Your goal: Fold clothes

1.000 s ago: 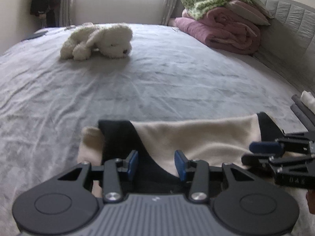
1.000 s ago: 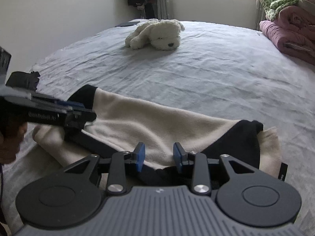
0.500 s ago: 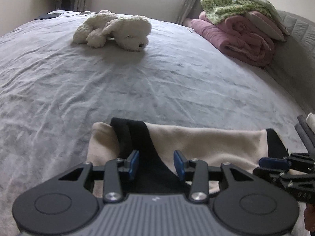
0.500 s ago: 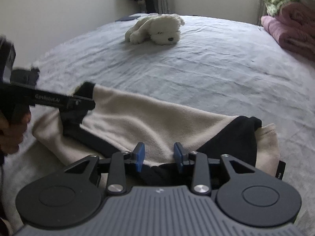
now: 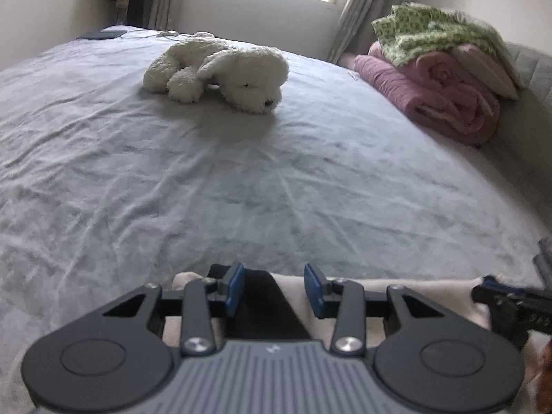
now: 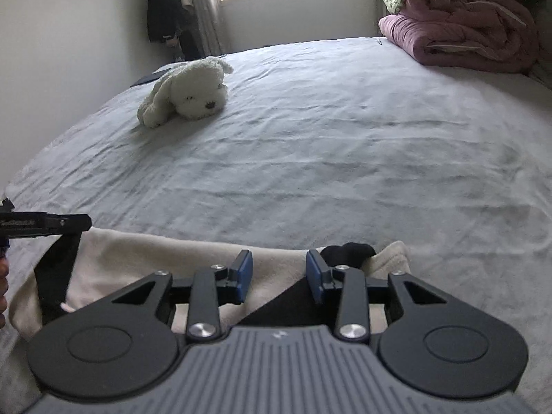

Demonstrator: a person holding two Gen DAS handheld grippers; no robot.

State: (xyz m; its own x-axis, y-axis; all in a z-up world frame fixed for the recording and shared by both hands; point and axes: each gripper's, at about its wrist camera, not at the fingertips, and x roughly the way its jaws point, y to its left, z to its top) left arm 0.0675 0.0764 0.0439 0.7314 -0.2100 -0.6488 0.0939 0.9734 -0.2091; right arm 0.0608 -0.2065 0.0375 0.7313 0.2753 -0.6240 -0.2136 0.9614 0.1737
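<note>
A cream and black garment (image 6: 145,262) lies folded in a long band on the grey bed, close under both grippers; it also shows in the left wrist view (image 5: 407,293). My left gripper (image 5: 274,291) is open and empty above the garment's left end, over a black panel. My right gripper (image 6: 279,272) is open and empty above the right end, near a black cuff (image 6: 348,252). Each gripper shows at the edge of the other's view, the right one (image 5: 507,302) and the left one (image 6: 45,222).
A white plush dog (image 5: 220,69) lies on the far part of the bed (image 5: 241,179). A pile of pink and green blankets (image 5: 445,76) sits at the far right by the padded headboard. Dark clothes hang in the far left corner (image 6: 165,17).
Both grippers have drawn back and tilted up, so the garment has slid low in both views and more of the bed shows. Both stay open and empty.
</note>
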